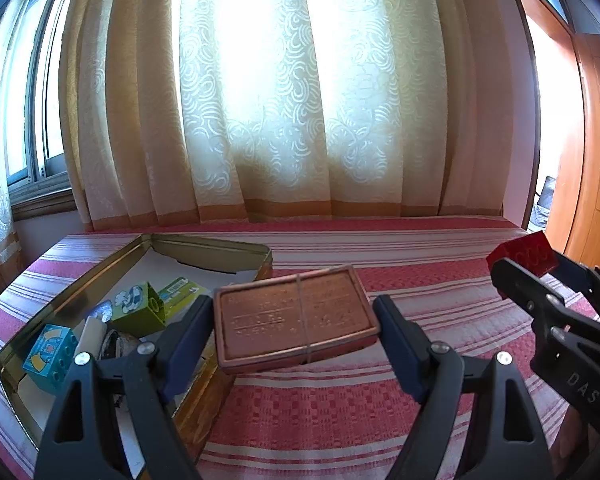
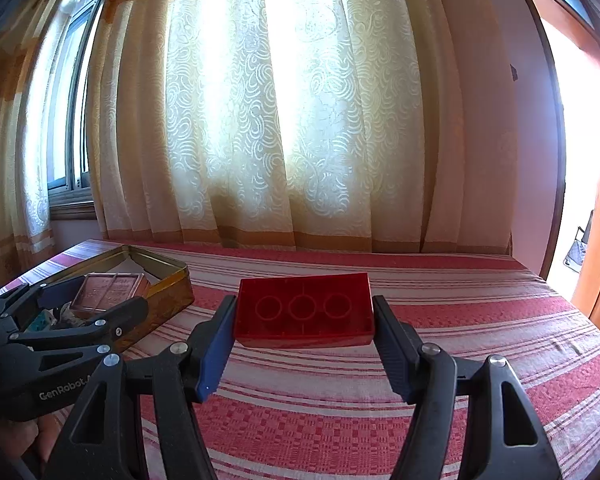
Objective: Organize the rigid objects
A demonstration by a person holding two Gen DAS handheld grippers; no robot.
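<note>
My left gripper (image 1: 296, 308) is shut on a flat copper-coloured box (image 1: 296, 320) with a rubber band around it. The box is held tilted over the right edge of an open gold tin (image 1: 204, 244). In the tin lie a green toy block (image 1: 140, 308), a blue toy block (image 1: 52, 352) and other small pieces. My right gripper (image 2: 304, 312) is shut on a red translucent block (image 2: 304, 308), underside with three rings facing the camera, above the striped bed cover. In the right wrist view the left gripper (image 2: 96, 296) holds the copper box (image 2: 108, 290) over the tin (image 2: 172, 296).
A red and white striped cover (image 2: 340, 420) spreads over the bed, with bare room to the right of the tin. Cream curtains (image 1: 300, 120) hang behind the far edge. A window is at the left and a wooden door (image 1: 596, 200) at the right.
</note>
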